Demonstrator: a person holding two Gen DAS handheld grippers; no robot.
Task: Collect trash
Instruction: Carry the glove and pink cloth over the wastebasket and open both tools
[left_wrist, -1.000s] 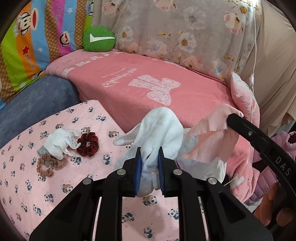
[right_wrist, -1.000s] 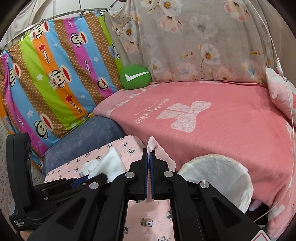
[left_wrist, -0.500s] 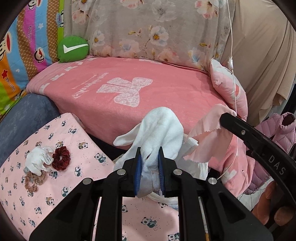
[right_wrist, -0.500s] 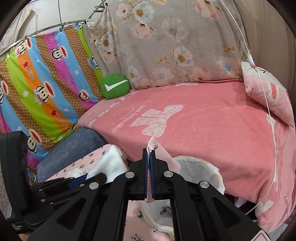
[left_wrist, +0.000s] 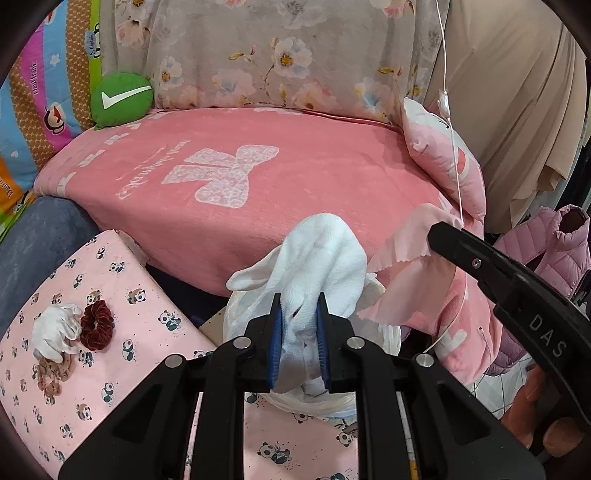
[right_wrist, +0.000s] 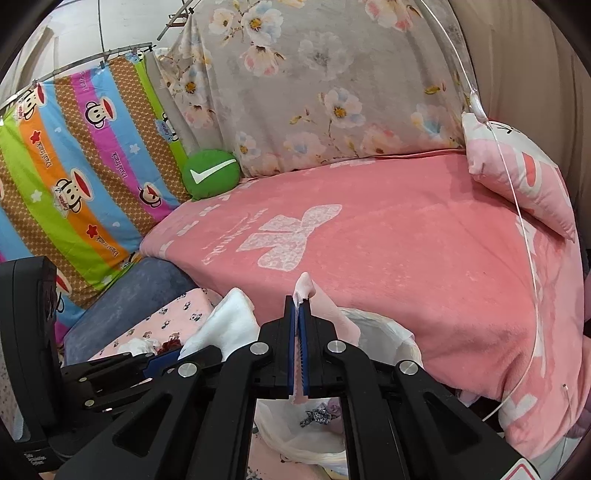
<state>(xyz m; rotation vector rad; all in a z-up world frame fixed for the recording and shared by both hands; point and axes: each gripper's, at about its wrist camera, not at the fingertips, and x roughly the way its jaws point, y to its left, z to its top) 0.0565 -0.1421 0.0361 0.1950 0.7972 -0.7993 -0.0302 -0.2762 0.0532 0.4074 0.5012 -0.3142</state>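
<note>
Bin bag (right_wrist: 369, 332) nearer beneath both cloths.

Two close wrist views over one bed (left_wrist: 229, 206)

Panda-print surface (left_wrist: 122, 306) carries a white cloth (left_wrist: 55, 332), maroon scrunchie (left_wrist: 96, 325), perhaps another scrunchie (left_wrist: 51, 376).

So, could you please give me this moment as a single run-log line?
left gripper: shut on white cloth | right gripper: shut on pink cloth | both above white bag | release: not yet
</note>
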